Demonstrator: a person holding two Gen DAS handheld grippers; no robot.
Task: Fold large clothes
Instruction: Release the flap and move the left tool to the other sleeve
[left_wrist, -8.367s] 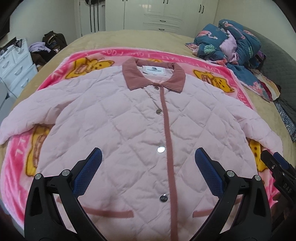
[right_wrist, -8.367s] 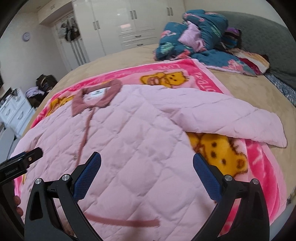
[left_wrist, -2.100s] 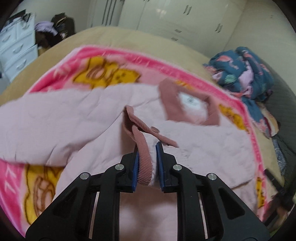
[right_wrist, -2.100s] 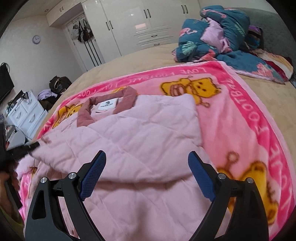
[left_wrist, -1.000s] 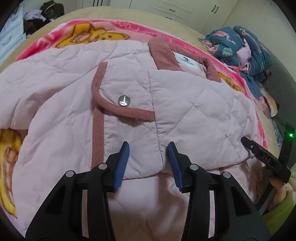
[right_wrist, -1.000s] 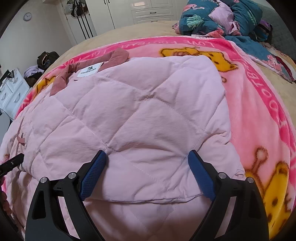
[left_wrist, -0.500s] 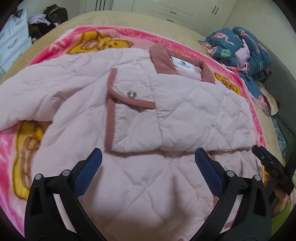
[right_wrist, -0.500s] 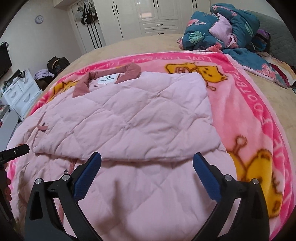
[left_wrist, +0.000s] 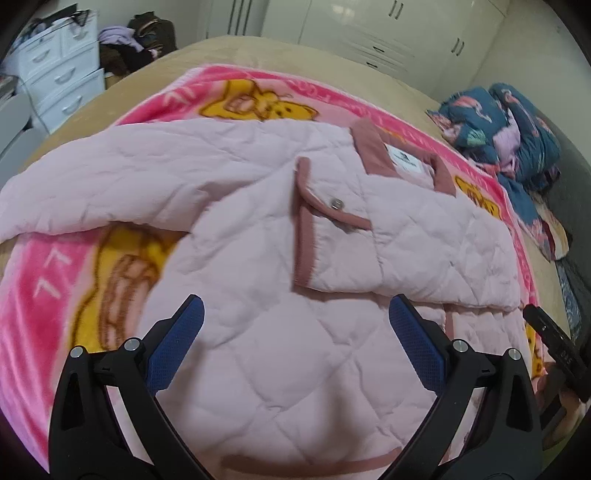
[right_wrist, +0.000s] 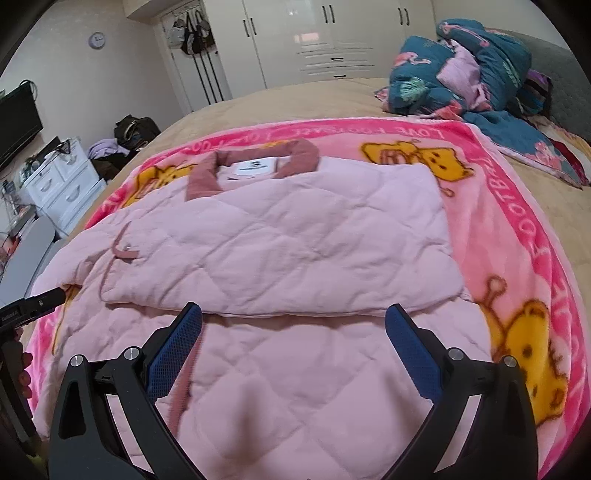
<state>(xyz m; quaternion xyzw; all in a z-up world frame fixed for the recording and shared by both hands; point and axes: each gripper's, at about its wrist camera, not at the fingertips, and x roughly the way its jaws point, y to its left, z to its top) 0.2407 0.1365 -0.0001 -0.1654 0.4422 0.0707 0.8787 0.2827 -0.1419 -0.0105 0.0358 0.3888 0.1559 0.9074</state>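
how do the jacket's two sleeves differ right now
The right sleeve is folded across the jacket's chest; the left sleeve lies spread outward. The right sleeve's cuff rests on the jacket; the left sleeve lies over the pink blanket. Both are pale pink and quilted.

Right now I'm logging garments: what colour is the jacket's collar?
Dusty rose collar; the right wrist view shows it best.

Pale pink diamond-quilted jacket, dusty-rose collar, lying on hot-pink blanket showing yellow bears; beyond blanket, teal flamingo-print bedding.
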